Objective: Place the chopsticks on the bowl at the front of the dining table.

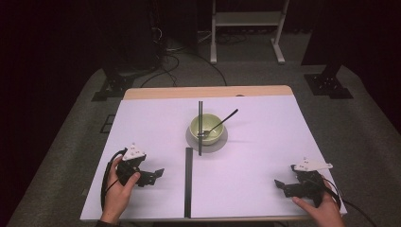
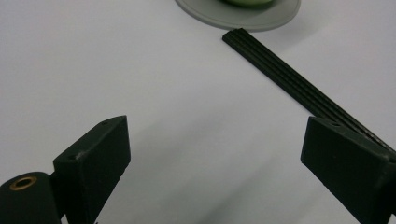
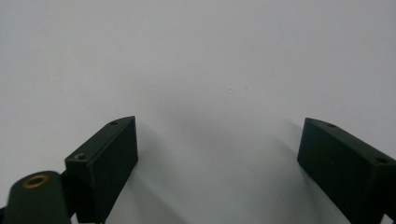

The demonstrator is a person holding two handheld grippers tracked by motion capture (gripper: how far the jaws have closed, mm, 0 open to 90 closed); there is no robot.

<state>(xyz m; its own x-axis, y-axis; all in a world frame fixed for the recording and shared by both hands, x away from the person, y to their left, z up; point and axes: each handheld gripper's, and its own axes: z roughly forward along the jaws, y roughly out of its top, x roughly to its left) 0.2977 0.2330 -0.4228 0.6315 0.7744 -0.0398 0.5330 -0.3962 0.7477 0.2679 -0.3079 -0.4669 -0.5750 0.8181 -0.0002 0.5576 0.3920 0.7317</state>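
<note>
the green bowl [image 1: 205, 128] sits on a grey plate [image 1: 191, 141] near the middle of the white table [image 1: 142, 123], with a black-handled spoon [image 1: 222, 121] lying in it, handle leaning over the far right rim. a thin dark upright rod [image 1: 200, 127] stands just in front of the bowl, and a black ribbed strip [image 1: 188, 182] runs along the table from the plate toward the near edge.

the left gripper [image 1: 152, 176] rests on the table near the front left, well apart from the bowl; in the left gripper view its jaws stand wide apart with nothing between them, the strip [image 2: 299, 86] and the plate's rim [image 2: 219, 16] lying ahead. the right gripper [image 1: 283, 187] rests near the front right corner, jaws likewise spread and empty, facing bare table [image 3: 196, 60].

the bowl looks rigid and glazed, probably ceramic or hard plastic: smooth, likely slippery, possibly breakable. a pinch over the rim, one jaw inside and one outside, seems the best hold. the spoon appears light and stiff; its slim handle where it overhangs the rim is the natural grip, though it may roll or pivot.
</note>
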